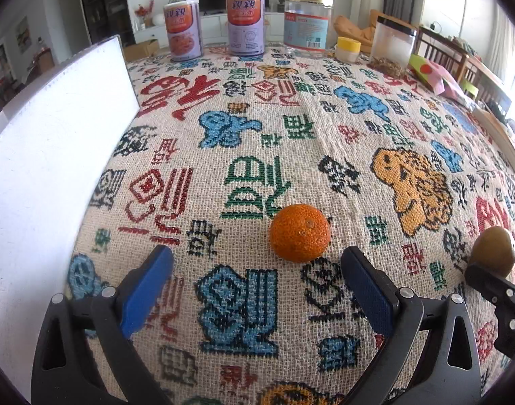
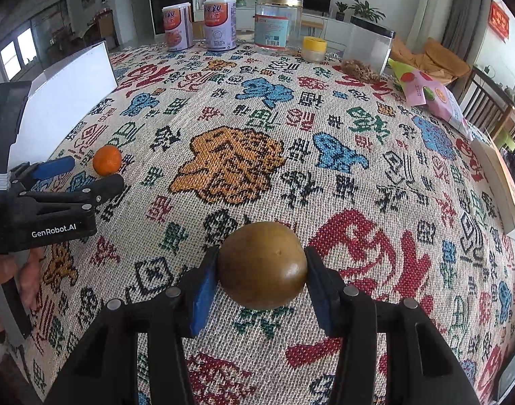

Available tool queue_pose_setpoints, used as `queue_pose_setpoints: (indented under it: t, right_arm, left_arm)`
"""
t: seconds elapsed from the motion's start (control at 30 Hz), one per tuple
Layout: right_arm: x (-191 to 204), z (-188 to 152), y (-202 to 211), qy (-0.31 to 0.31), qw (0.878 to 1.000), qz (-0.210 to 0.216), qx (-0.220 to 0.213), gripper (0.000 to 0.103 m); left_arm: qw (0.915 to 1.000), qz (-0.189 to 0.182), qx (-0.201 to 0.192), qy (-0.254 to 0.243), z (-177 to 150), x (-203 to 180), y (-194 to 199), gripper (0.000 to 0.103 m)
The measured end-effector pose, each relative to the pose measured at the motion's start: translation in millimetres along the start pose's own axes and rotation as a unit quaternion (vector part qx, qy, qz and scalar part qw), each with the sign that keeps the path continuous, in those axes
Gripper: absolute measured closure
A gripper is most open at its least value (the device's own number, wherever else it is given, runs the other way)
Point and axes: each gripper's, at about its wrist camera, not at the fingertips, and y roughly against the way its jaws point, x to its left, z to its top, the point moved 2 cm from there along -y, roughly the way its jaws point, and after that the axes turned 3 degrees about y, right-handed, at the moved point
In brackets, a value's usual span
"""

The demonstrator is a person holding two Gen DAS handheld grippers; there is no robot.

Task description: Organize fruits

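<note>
My right gripper (image 2: 262,270) has its jaws pressed tight on a round brown-green fruit (image 2: 263,265). One blue pad touches each side of it. The fruit looks lifted a little off the desk (image 2: 375,141), but I cannot be sure from this view. The desk has a woven cloth on it with red, blue, green and orange pictures.

My left gripper (image 1: 257,263) has its jaws wide apart, with nothing between them. A small orange (image 1: 300,233) sits on the cloth just ahead of these jaws, closer to the right jaw than the left one. It does not touch either jaw. From my left side I can also see the brown-green fruit off to the right, held in my other gripper.

A tall white board (image 1: 54,141) stands to the left of my left jaws.

Farther ahead of my right jaws, to the right, lies a pink snack bag (image 2: 433,96).

At the far edge of the desk stands a row of things. There are two purple and orange cans (image 1: 182,28), then a big clear jar (image 1: 308,22) with a blue label, then a little jar with a yellow lid (image 1: 348,49), then a clear box with a black lid (image 1: 394,45).
</note>
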Motion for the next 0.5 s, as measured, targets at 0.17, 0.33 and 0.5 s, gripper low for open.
queue_pose_setpoints:
  t: [0.17,0.33,0.5]
  right_arm:
    - [-10,-28,12,-0.098,0.995,0.002,-0.036,0.006]
    - [-14,-49,17,-0.15,0.987,-0.051,-0.029,0.003]
    - [-14,-53,16,-0.145,0.986,-0.078,-0.014,0.0]
  left_arm:
    - [1.0,0.0,0.0,0.0,0,0,0,0.002]
    - [1.0,0.0,0.0,0.0,0,0,0,0.002]
    - [1.0,0.0,0.0,0.0,0,0,0,0.002]
